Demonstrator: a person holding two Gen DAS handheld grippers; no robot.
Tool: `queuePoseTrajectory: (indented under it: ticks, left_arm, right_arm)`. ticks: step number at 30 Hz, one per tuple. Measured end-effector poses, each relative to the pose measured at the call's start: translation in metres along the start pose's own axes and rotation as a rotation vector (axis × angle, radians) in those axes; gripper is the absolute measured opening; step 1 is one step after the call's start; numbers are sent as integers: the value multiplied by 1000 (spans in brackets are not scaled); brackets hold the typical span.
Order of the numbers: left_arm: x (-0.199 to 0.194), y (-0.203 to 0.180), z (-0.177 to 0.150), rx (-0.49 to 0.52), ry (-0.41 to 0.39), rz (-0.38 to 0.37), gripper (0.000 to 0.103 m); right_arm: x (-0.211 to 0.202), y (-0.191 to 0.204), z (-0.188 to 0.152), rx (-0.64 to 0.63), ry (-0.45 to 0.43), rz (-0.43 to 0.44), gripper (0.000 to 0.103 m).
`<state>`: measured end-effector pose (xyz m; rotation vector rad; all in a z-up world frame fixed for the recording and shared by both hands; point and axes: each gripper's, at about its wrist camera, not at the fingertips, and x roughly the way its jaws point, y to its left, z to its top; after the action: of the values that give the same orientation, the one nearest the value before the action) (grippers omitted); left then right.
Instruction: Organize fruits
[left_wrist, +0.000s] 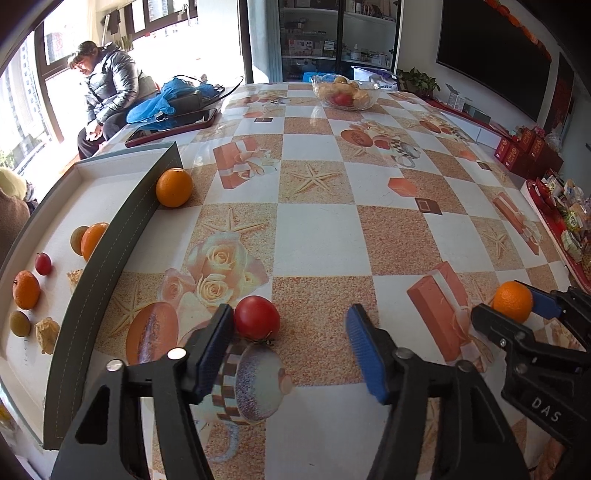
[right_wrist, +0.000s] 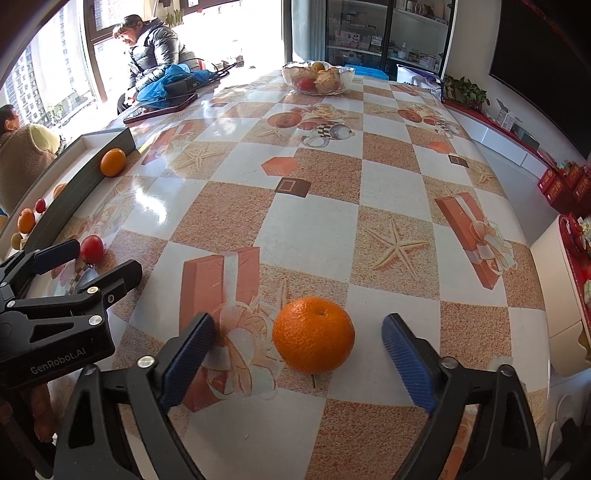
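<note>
The left claw (left_wrist: 290, 343) is spread, a tomato (left_wrist: 257, 317) touching its 9 o'clock finger; the right claw (right_wrist: 299, 354) is spread around an orange (right_wrist: 313, 335) on the worktop (right_wrist: 306, 221).

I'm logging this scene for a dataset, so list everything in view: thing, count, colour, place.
tomato: 1, red, on the table by the left gripper's left finger
mandarin: 1, orange, on the table between the right gripper's fingers, untouched
orange: 1, orange, on the table against the tray's outer wall
tray: 1, dark walls, white floor, left side of the table
tray fruit: several, orange, red and brownish, in the tray
bowl: 1, clear glass, holds fruit, far end of the table
phone: 1, dark, far left of the table
table: 1, orange-white checked cloth
left gripper: black, blue pads, open
right gripper: black, blue pads, open
</note>
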<state>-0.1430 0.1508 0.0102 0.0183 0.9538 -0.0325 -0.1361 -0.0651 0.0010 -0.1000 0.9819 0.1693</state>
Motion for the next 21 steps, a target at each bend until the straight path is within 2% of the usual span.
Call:
queuePoseTrajectory:
  ticks: [1, 2, 4, 6, 9, 12, 15, 18, 21]
  left_arm:
    - [-1, -2, 1, 10, 6, -15, 28]
    - [-2, -4, 2, 17, 16, -30, 22]
    - [-3, -2, 4, 1, 33, -59, 22]
    - [-8, 4, 5, -30, 53, -125, 22]
    - [-29, 14, 12, -42, 20, -153, 22]
    - [-58, 32, 22, -36, -40, -137, 22]
    - [-80, 62, 32, -54, -76, -93, 22]
    - [-92, 101, 37, -99, -82, -46, 22]
    - [-96, 142, 38, -139, -83, 43, 22]
  right_arm:
    - [-2, 0, 1, -1, 9, -4, 37]
    - [-3, -2, 1, 5, 23, 10, 37]
    - [-4, -5, 1, 13, 36, 7, 37]
    - [-6, -8, 2, 35, 58, 46, 37]
    - [-18, -5, 13, 47, 60, 106, 37]
    - [-32, 15, 34, 4, 49, 146, 37]
    - [-40, 45, 59, -38, 46, 225, 37]
    - [-42, 81, 83, -79, 56, 310, 37]
    - [-37, 120, 103, -117, 78, 372, 37]
